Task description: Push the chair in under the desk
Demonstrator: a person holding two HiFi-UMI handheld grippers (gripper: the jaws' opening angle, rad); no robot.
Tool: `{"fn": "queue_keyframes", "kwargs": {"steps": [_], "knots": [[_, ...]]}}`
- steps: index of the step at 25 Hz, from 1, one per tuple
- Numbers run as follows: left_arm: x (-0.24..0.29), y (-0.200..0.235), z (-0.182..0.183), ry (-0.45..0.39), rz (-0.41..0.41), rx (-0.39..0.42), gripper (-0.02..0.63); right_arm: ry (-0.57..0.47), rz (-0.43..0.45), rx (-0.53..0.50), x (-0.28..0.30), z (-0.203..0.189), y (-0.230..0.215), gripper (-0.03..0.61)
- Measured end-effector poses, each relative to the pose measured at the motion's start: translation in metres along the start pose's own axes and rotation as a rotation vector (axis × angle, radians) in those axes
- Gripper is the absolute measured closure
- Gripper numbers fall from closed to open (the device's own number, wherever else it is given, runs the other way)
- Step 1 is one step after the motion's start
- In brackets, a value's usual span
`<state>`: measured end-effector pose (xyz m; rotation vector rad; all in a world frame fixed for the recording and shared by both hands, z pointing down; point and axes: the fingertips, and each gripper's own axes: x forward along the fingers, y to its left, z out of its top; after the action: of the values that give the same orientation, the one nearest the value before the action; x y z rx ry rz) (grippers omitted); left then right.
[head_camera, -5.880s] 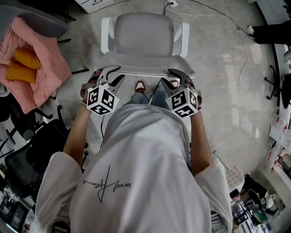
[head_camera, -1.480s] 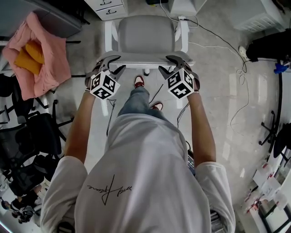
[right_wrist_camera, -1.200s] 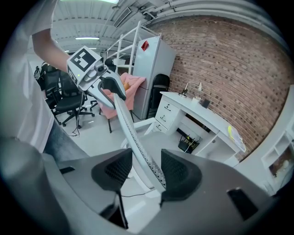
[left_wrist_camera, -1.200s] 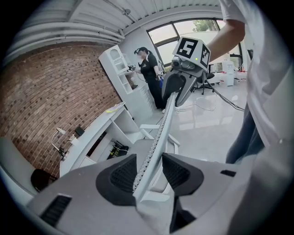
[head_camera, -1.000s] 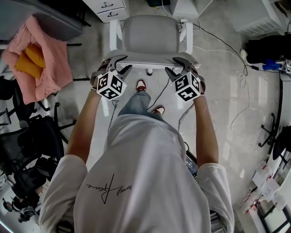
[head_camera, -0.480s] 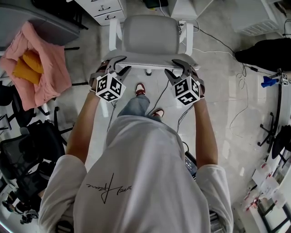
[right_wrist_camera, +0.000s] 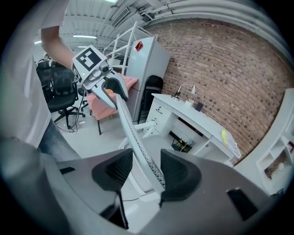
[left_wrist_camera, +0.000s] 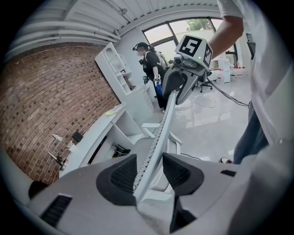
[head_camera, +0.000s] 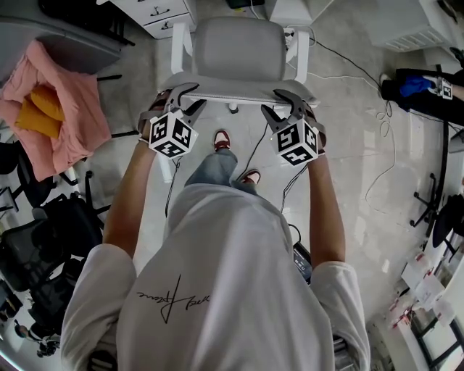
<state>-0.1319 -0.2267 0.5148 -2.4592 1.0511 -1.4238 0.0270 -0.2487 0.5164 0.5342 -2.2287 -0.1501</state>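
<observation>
Head view frames, set against the earlier ones, show that the chair (head_camera: pixel 235 51) has been rolled forward across the floor. Its seat front and armrests are now just beside the white drawer unit (head_camera: pixel 165 10) at the top edge, which was farther off before. The left gripper (head_camera: pixel 190 98) and right gripper (head_camera: pixel 275 103) are both released. The backrest's top edge (head_camera: pixel 232 90) is straddled by each pair of jaws and leans against a pad, pushed rather than clamped. The left jaws have just been widened slightly. In the right gripper view the bench (right_wrist_camera: pixel 202 120) is seen close beyond the seat, with its opening facing the chair. The push is judged well advanced but unfinished, as the seat is not yet tucked under the bench. Further forward travel would be needed, with the armrests kept clear of the drawer unit.
</observation>
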Motion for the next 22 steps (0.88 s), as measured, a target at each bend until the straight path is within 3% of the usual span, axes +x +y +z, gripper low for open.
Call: {"fn": "queue_keyframes", "kwargs": {"steps": [15, 22], "knots": [[0.043, 0.033, 0.029, -0.025, 0.004, 0.026, 0.437, 0.040, -0.011, 0.033, 0.016, -0.013, -0.059, 0.362], [0.056, 0.030, 0.051, -0.042, 0.042, 0.035, 0.445, 0.052, 0.021, 0.040, 0.015, -0.028, -0.086, 0.347]]}}
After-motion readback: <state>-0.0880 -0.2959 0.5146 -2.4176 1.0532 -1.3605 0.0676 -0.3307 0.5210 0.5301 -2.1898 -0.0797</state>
